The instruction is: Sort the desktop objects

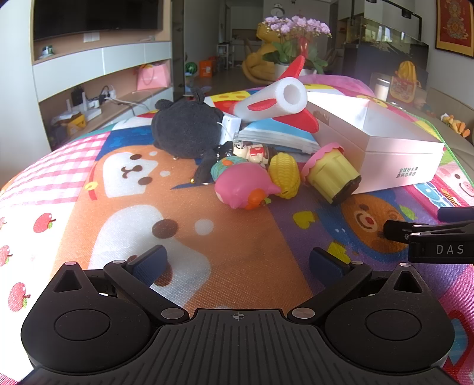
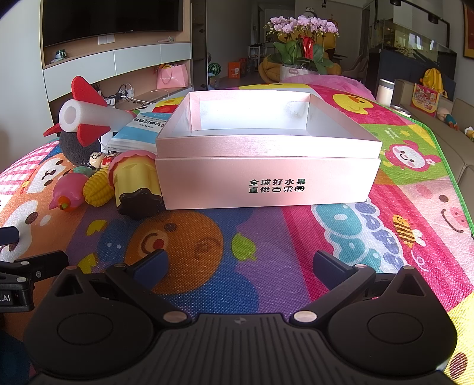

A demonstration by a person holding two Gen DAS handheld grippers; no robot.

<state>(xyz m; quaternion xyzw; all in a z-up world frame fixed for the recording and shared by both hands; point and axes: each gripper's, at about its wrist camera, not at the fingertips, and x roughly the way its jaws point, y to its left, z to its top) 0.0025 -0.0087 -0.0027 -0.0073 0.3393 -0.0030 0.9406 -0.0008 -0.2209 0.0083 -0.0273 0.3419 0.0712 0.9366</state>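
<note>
An open, empty pink box [image 2: 266, 183] stands on the colourful play mat [image 2: 266, 237]; it also shows in the left wrist view [image 1: 385, 142]. Left of it lies a pile of toys: a yellow cupcake toy [image 1: 331, 171] [image 2: 133, 180], a yellow corn toy [image 1: 284, 174] [image 2: 97, 188], a pink bird toy [image 1: 243, 186] [image 2: 66, 192], a small figurine [image 1: 251, 152], a black plush [image 1: 186, 130], a foam rocket [image 1: 278, 100] [image 2: 89, 114] and a blue booklet [image 1: 275, 136] [image 2: 139, 130]. My left gripper [image 1: 237, 263] is open and empty before the pile. My right gripper [image 2: 238, 266] is open and empty before the box.
A potted orchid [image 2: 302, 44] stands beyond the mat's far end. A shelf unit with a TV [image 1: 97, 17] runs along the left. A sofa edge with toys [image 1: 456, 124] lies to the right. The right gripper's side shows at the left view's right edge [image 1: 429, 237].
</note>
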